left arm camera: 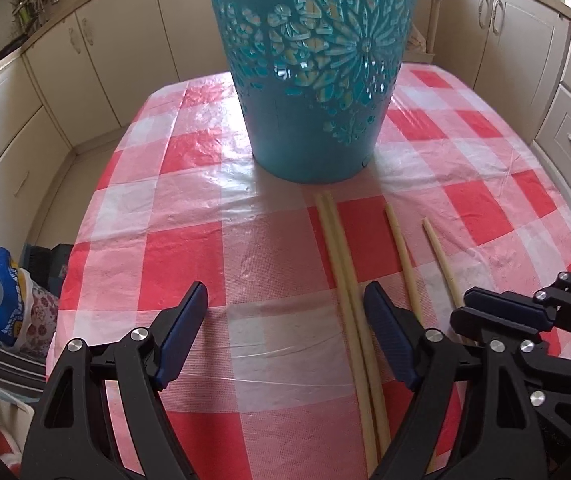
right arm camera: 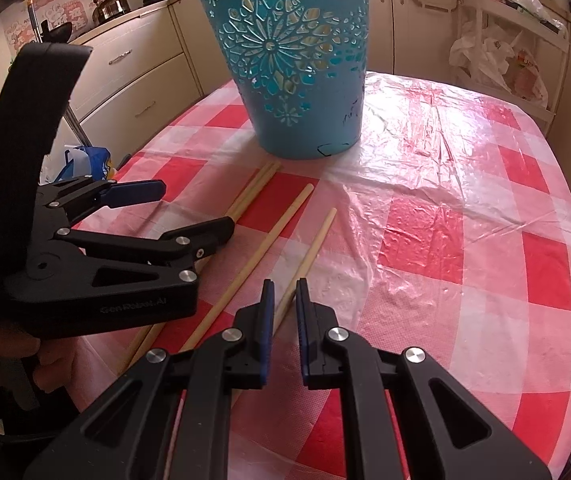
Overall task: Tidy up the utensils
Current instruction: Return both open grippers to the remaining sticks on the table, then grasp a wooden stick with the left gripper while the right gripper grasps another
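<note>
Four chopsticks [left arm camera: 401, 256] lie at six o'clock of the blue basket [left arm camera: 309, 80]; light, stiff, slippery, best pinched mid-length. Left tongs [left arm camera: 285, 340] gape empty; right tongs [right arm camera: 284, 312] nearly closed around one, seemingly not yet clamped

Chopsticks: four counted, all lying on the tabletop [left arm camera: 189, 248]. Two lie touching as a pair [left arm camera: 343, 280] at centre frame of the left wrist view; a third chopstick [left arm camera: 403, 256] lies just right of them, and a fourth chopstick [left arm camera: 441, 260] further right again.

Bucket [left arm camera: 309, 80]: one, teal with cut-out flower pattern, upper centre.

Grippers: two, the left gripper [left arm camera: 285, 336] and the right gripper [right arm camera: 284, 320].

Kettle [right arm camera: 110, 3]: one, upper left of the right wrist view.
</note>
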Tool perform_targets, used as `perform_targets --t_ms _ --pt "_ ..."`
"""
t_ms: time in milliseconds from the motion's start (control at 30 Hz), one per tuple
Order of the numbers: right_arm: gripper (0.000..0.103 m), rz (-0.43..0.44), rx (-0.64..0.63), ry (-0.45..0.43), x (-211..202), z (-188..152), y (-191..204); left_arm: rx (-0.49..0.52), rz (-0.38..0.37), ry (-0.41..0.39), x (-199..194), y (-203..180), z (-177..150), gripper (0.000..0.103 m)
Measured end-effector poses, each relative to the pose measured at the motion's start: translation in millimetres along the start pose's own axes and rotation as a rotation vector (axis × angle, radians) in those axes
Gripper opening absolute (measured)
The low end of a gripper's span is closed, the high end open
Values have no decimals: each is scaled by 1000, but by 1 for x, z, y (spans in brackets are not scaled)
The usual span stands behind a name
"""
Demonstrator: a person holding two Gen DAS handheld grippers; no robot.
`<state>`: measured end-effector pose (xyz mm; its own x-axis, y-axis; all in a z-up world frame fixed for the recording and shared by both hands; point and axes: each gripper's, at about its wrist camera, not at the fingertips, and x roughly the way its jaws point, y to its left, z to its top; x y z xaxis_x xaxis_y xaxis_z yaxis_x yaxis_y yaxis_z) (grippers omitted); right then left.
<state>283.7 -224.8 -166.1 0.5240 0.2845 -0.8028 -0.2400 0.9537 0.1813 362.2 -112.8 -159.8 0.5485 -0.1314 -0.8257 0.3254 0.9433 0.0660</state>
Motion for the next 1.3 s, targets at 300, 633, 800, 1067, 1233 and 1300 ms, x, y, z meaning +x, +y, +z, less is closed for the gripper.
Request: perform_targets --t_ms 300,633,800,1067,1233,1300 --pt "11 30 24 -3 0 0 -6 -95 -72 -37 -11 22 3 70" --pt "11 14 -4 16 4 7 -1 -23 -7 7 -1 16 3 44" --pt "11 5 -22 47 9 15 0 69 -4 55 2 5 17 40" --pt "6 3 -31 42 3 7 0 65 -151 67 -11 5 19 4" --pt "6 69 155 -137 -21 -6 -27 -61 -164 -283 -108 41 26 4" --pt "6 83 199 -201 -28 -10 -32 -84 -173 -461 -151 50 39 4"
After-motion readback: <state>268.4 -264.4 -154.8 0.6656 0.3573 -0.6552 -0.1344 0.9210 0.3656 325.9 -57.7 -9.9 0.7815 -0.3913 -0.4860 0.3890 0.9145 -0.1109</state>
